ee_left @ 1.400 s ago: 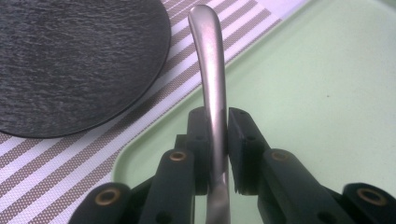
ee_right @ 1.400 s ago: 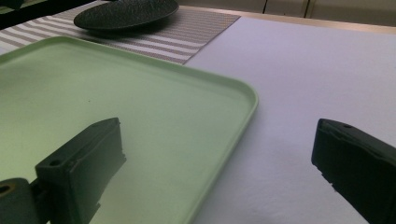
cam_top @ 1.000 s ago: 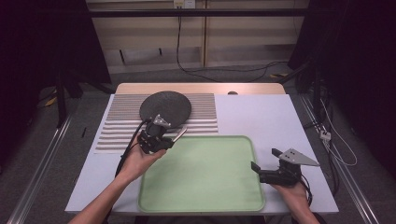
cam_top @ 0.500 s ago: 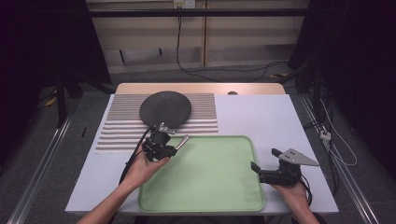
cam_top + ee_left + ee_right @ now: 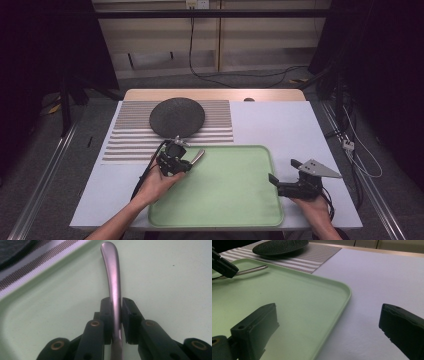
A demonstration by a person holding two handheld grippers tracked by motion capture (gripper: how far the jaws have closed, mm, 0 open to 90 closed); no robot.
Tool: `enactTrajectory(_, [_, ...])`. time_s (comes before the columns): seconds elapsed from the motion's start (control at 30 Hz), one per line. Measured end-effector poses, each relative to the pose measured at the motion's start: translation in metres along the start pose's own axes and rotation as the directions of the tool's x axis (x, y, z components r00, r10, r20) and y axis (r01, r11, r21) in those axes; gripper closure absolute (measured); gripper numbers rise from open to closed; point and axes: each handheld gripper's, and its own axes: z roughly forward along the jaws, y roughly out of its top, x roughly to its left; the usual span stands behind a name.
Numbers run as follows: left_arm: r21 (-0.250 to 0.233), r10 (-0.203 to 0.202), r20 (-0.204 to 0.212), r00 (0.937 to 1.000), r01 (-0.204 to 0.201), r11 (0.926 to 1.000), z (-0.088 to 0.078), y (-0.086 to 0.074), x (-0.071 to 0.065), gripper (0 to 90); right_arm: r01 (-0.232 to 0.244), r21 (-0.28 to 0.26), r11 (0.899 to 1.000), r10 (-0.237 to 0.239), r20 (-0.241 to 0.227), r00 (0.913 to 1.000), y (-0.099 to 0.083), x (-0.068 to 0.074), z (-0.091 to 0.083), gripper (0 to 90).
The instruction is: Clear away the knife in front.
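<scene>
My left gripper (image 5: 186,162) is shut on the middle of a metal utensil handle (image 5: 198,156) and hovers low over the far left corner of the green tray (image 5: 235,200). In the left gripper view the jaws (image 5: 116,308) pinch the curved handle (image 5: 111,272), whose rounded end points away over the tray (image 5: 170,277); its other end is hidden. My right gripper (image 5: 283,171) stands open at the tray's right rim with nothing between its jaws (image 5: 329,322). The right gripper view takes in the handle (image 5: 249,270) and the left gripper's tip (image 5: 222,265) far off.
A dark round plate (image 5: 177,116) lies on a striped placemat (image 5: 125,140) behind the tray, on the white tabletop (image 5: 280,125). Cables trail on the floor beyond the table.
My left gripper has come down and nearer with the utensil, from over the placemat's edge to the tray's far left corner. The right gripper has stayed still.
</scene>
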Motion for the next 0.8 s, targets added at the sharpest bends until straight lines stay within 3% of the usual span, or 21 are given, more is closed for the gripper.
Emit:
enactTrajectory(0.33, [0.022, -0.015, -0.006, 0.9999, 0.015, 0.9997, 0.003, -0.007, -0.002, 79.8, 0.000, -0.001, 1.000, 0.000, -0.005, 1.0000, 0.000, 0.000, 0.000, 2.1])
enactTrajectory(0.53, [0.018, 0.003, -0.044, 0.9990, -0.002, 0.9998, 0.000, -0.011, -0.004, 79.6, 0.001, 0.000, 1.000, -0.001, -0.002, 1.0000, 0.000, 0.000, 0.001, 2.2])
enactTrajectory(0.8, [-0.019, 0.021, -0.017, 0.9996, -0.021, 0.9996, 0.000, -0.017, 0.002, 70.4, 0.001, 0.001, 1.000, -0.001, 0.000, 1.0000, 0.000, 0.000, 0.001, 2.2])
